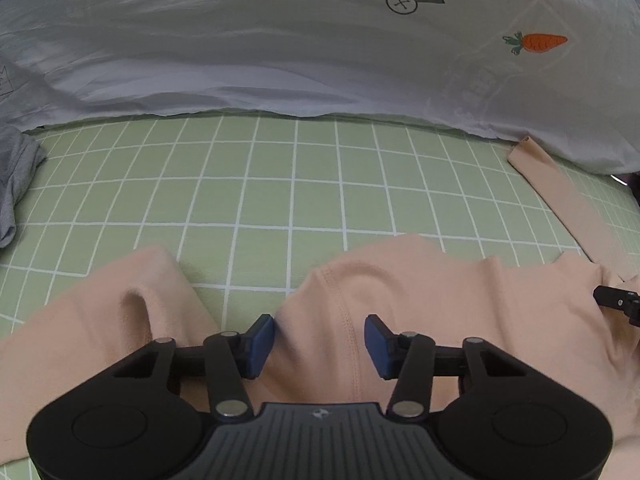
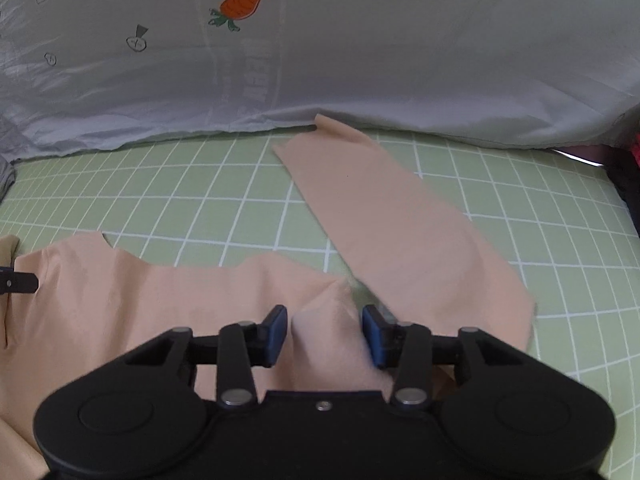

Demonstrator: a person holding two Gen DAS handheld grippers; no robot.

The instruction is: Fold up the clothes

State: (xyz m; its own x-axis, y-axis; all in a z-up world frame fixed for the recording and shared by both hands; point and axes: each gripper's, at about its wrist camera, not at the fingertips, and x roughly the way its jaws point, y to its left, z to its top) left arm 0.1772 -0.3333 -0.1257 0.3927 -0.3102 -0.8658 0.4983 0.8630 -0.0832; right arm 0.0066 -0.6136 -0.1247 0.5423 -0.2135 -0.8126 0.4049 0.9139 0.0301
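Observation:
A peach long-sleeved top [image 1: 460, 312] lies on a green grid sheet [image 1: 280, 184]. My left gripper [image 1: 319, 346] stands open over a seamed ridge of the fabric, which sits between its blue pads [image 1: 260, 344] without being pinched. In the right wrist view the same top [image 2: 160, 300] spreads to the left and one sleeve [image 2: 400, 232] runs away toward the pillow. My right gripper [image 2: 325, 334] is open with a raised fold of peach cloth between its fingers. The tip of the right gripper [image 1: 616, 300] shows at the left view's right edge.
A large white pillow [image 1: 320, 48] with a carrot print [image 1: 538, 42] lies across the far side of the bed. A grey garment [image 1: 16, 176] sits at the far left. Dark and red items [image 2: 632, 160] lie past the bed's right edge.

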